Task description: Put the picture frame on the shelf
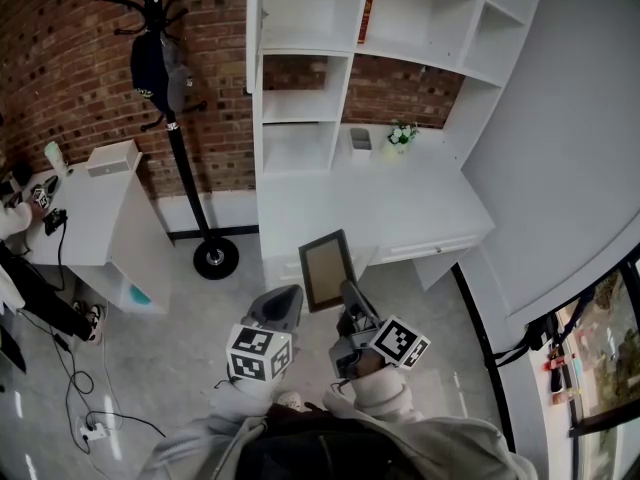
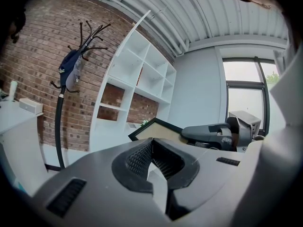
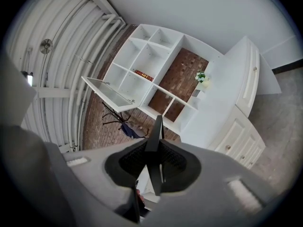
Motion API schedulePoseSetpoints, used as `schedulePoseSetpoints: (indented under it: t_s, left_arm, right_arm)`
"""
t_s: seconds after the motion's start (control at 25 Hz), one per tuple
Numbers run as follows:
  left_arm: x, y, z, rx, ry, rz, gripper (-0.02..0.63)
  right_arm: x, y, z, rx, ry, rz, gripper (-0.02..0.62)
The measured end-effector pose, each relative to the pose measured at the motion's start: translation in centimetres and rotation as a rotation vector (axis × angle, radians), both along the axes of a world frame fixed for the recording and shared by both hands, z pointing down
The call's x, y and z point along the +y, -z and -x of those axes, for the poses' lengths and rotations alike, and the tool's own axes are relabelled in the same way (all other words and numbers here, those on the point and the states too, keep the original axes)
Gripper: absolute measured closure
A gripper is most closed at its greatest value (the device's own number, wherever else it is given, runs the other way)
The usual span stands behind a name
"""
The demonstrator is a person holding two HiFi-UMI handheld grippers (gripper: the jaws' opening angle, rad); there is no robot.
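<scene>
A brick wall [image 1: 70, 58] runs behind everything, and against it at my 12 o'clock stands the tall white shelf [image 1: 300, 68], its cubbies bare apart from a red book [image 1: 368, 8] high up. The white surface [image 1: 400, 213] juts out from the foot of the shelf towards me. At my 10 o'clock a black coat stand [image 1: 175, 138] carries a dark cap. The picture frame [image 1: 326, 271] is in the air in front of me, short of the surface's near edge and well apart from the shelf, its black border tilted round a pale blank panel. My right hand-held gripper [image 1: 347, 290] is clamped on the frame's lower right edge; in the right gripper view that edge [image 3: 155, 126] stands thin and upright between the pads. My left hand-held gripper [image 1: 287, 293] sits just at the frame's 8 o'clock, apart from it, its jaws drawn together on nothing. A small white-flowered plant [image 1: 401, 135] sits at the back of the surface.
</scene>
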State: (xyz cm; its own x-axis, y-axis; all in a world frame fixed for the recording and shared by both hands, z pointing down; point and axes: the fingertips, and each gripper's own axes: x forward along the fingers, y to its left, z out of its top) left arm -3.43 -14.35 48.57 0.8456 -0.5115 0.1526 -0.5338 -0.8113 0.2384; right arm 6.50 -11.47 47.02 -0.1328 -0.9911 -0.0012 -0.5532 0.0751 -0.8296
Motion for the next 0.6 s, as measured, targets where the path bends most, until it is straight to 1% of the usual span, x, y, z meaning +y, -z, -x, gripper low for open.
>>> schedulePoseSetpoints:
  t_s: [0.2, 0.32, 0.6]
  left_arm:
    - [-1.3, -1.0, 0.0, -0.003, -0.005, 0.012, 0.601]
    - [-1.6, -1.9, 0.0, -0.008, 0.001, 0.032, 0.601]
    - [-2.3, -2.9, -0.9, -0.01, 0.0, 0.064, 0.601]
  right_arm:
    - [-1.5, -0.6, 0.4, 0.03, 0.005, 0.0, 0.532]
    - [-1.7, -1.1, 0.3, 0.02, 0.003, 0.012, 0.532]
    - [-2.6, -2.1, -1.6, 0.005, -0.014, 0.04, 0.532]
